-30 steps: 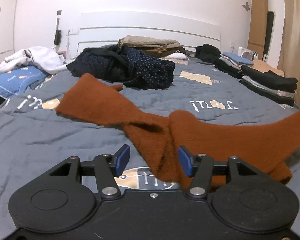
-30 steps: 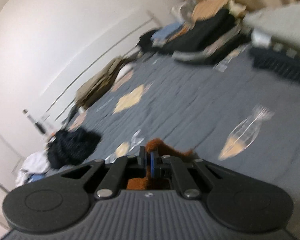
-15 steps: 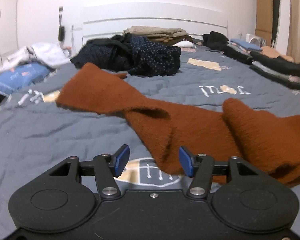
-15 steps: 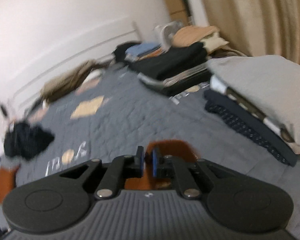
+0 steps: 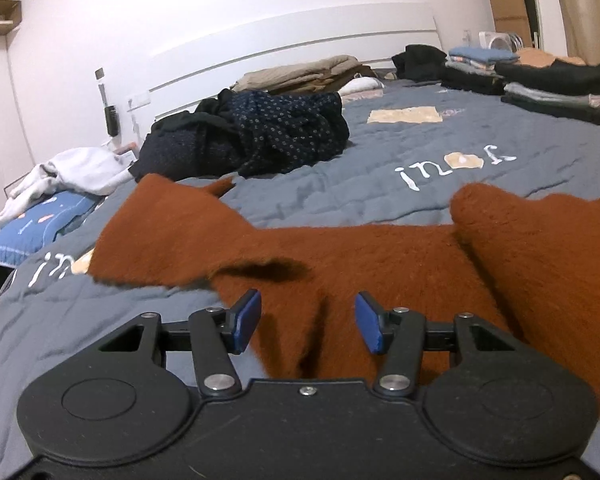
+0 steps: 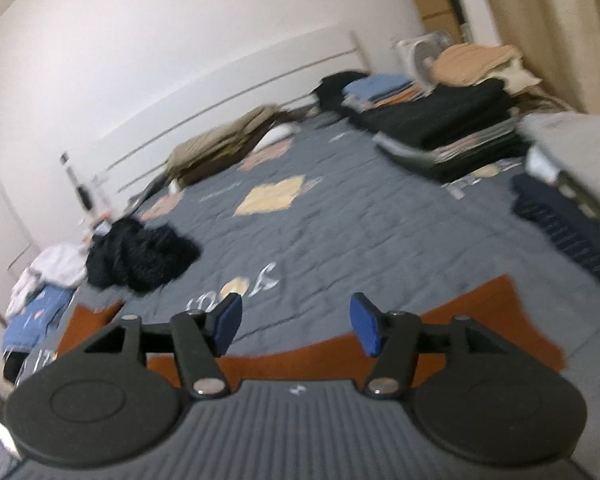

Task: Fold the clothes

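A rust-brown fuzzy garment [image 5: 340,256] lies stretched across the grey quilted bed [image 5: 380,148], its right end folded over on itself. My left gripper [image 5: 307,322] is open just above the garment's near edge, a fabric ridge between its blue pads without contact. In the blurred right wrist view the same brown garment [image 6: 480,316] lies flat under and beyond my right gripper [image 6: 294,324], which is open and holds nothing.
A dark dotted clothes heap [image 5: 260,136] sits mid-bed, with beige folded items [image 5: 300,76] by the white headboard. Folded stacks [image 5: 548,84] line the right edge, and a grey folded pile [image 6: 580,152] is near right. White clothes and a blue pillow [image 5: 40,220] lie left.
The right gripper opened and let go of the brown garment's end, which now lies on the bed. The left gripper moved closer over the garment's near edge, staying open.
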